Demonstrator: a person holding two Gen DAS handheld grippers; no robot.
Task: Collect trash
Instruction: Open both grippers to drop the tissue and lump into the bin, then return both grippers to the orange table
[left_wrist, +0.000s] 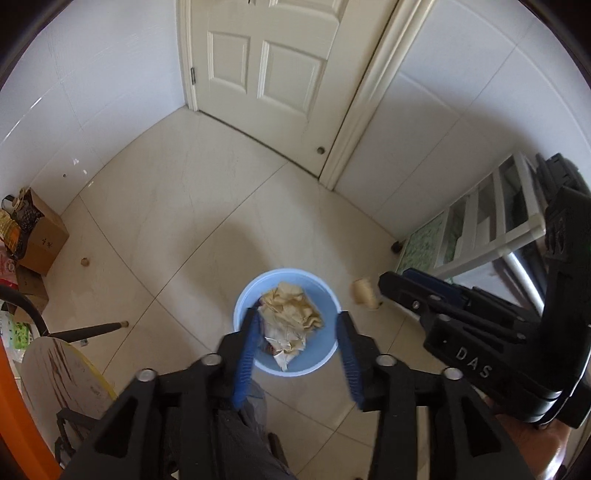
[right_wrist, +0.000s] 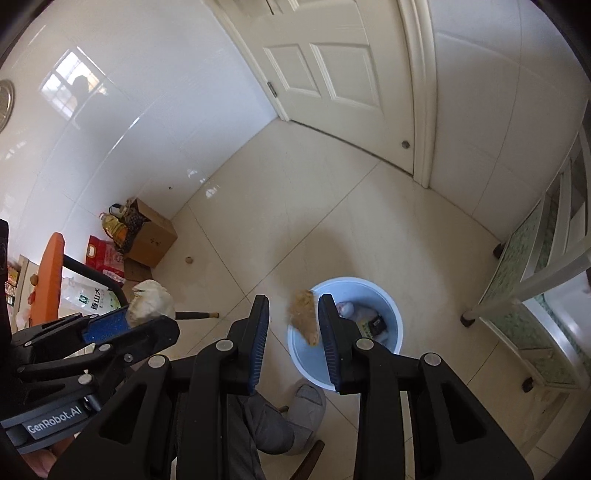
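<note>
A light blue bin (left_wrist: 240, 314) stands on the tiled floor below both grippers; it also shows in the right wrist view (right_wrist: 391, 314). My left gripper (left_wrist: 297, 321) holds a crumpled cream paper wad (left_wrist: 291, 325) between its blue pads over the bin. From the right wrist view the left gripper (right_wrist: 122, 321) grips that white wad (right_wrist: 151, 299). My right gripper (right_wrist: 291, 310) is open; a blurred tan scrap (right_wrist: 304, 317) is in mid-air just off its fingertips, over the bin rim. The same scrap (left_wrist: 365, 293) shows in the left wrist view beside the right gripper (left_wrist: 388, 284). The bin holds other trash (right_wrist: 369, 321).
A small brown bit (left_wrist: 85, 261) lies on the floor near a cardboard box (left_wrist: 44, 240) and bags at the left wall. A chair with black legs (left_wrist: 88, 330) stands at left. A white shelf cart (right_wrist: 535, 302) stands at right. A closed door (left_wrist: 266, 74) is ahead.
</note>
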